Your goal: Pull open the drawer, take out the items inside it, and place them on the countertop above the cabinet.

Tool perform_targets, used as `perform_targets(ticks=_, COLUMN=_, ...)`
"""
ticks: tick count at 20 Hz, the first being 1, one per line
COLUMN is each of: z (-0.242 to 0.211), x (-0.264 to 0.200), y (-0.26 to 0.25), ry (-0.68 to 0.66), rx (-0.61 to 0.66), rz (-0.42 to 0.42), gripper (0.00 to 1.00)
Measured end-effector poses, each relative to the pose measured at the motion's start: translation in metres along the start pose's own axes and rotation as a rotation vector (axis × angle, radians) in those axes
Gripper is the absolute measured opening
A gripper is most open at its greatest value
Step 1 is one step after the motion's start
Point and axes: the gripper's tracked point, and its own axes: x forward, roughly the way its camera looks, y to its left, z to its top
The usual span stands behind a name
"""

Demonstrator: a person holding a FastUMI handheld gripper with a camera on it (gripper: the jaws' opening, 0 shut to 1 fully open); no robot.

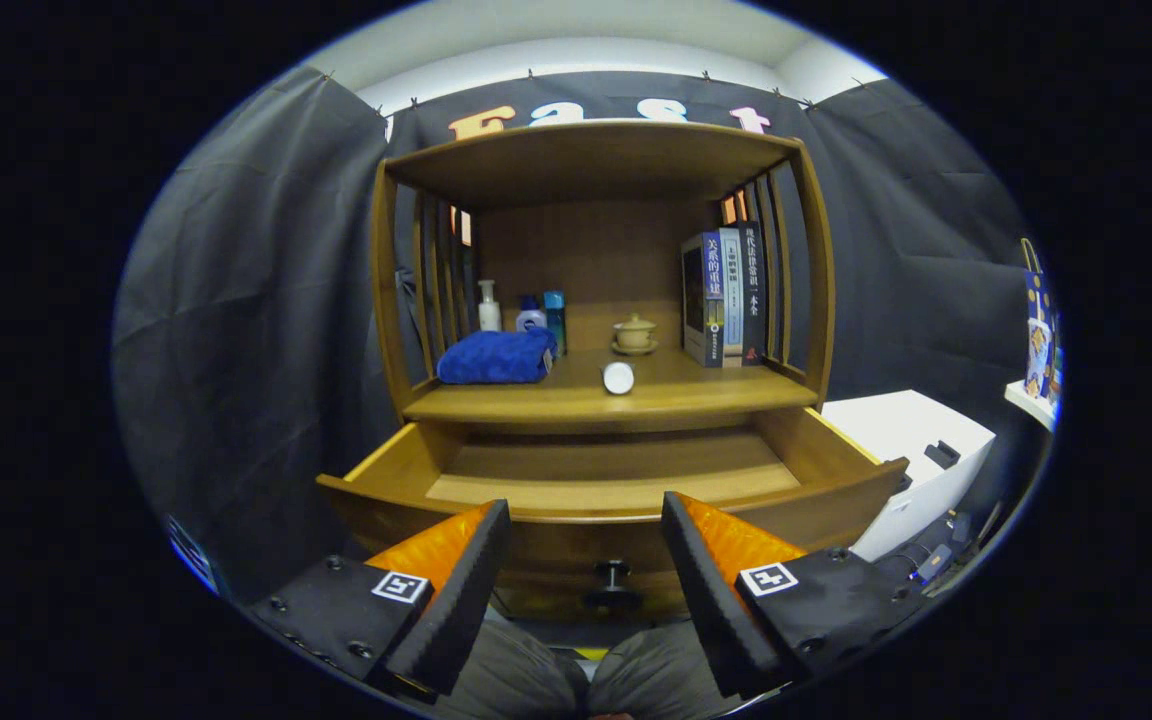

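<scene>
The wooden cabinet's drawer point(612, 497) stands pulled out toward me, and the part of its bottom that I see is bare. Its dark knob point(612, 578) sits on the drawer front, between my fingers and a little beyond them. My gripper point(586, 520) is open, with nothing between the fingers. On the countertop point(696, 392) above the drawer lie a folded blue cloth point(496, 357) at the left and a small white round item point(618, 378) near the front middle.
At the back of the countertop stand several bottles point(526, 315), a lidded cup on a saucer point(634, 333) and upright books point(726, 297). A white box point(911, 450) stands to the right of the cabinet. A person's knees point(586, 680) show below my fingers.
</scene>
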Motion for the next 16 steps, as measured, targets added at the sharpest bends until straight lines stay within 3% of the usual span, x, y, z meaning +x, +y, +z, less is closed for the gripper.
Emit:
perform_targets(ticks=4, z=-0.033, x=0.017, y=-0.003, ry=0.06, rx=0.017, rz=-0.019, gripper=0.98)
perform_targets(ticks=16, z=-0.048, x=0.049, y=-0.014, ry=0.007, rx=-0.032, rz=-0.082, gripper=0.98)
